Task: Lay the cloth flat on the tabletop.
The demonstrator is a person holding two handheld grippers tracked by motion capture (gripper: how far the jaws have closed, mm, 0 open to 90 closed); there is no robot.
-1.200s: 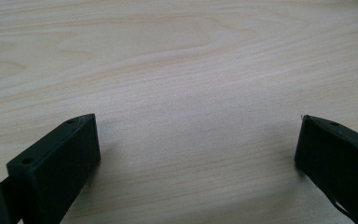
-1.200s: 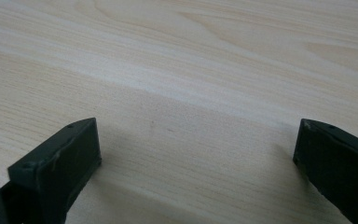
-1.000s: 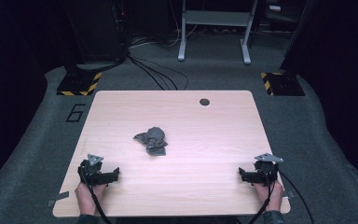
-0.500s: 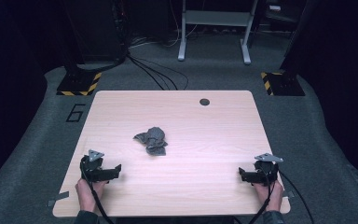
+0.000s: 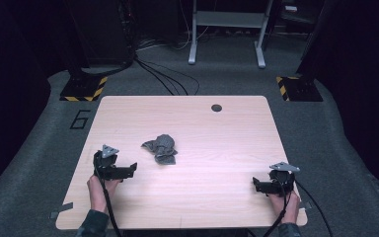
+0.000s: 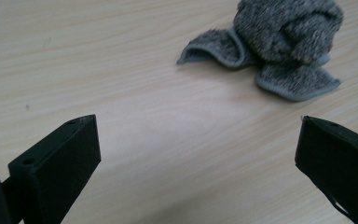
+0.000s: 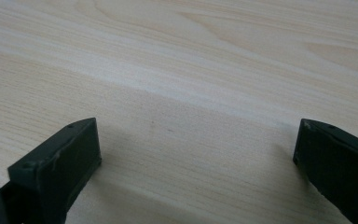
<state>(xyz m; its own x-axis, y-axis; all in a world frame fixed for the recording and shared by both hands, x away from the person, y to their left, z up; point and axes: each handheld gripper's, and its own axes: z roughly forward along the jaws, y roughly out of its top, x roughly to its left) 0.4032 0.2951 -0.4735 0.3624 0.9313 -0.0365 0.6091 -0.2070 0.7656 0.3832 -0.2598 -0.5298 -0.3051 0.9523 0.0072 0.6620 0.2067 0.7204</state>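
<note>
the left gripper's (image 5: 128,170) fingers (image 6: 56,163) stand wide apart over bare wood, holding nothing. a crumpled grey cloth (image 6: 279,42) lies at about one o'clock from them in the left gripper view, near but untouched. the right gripper's (image 5: 257,186) fingers (image 7: 58,158) are just as wide and empty, with plain wood between them. on the light tabletop (image 5: 217,143) in the high view, the cloth (image 5: 161,148) sits left of centre, at two o'clock from the left gripper and well apart from the right one.
</note>
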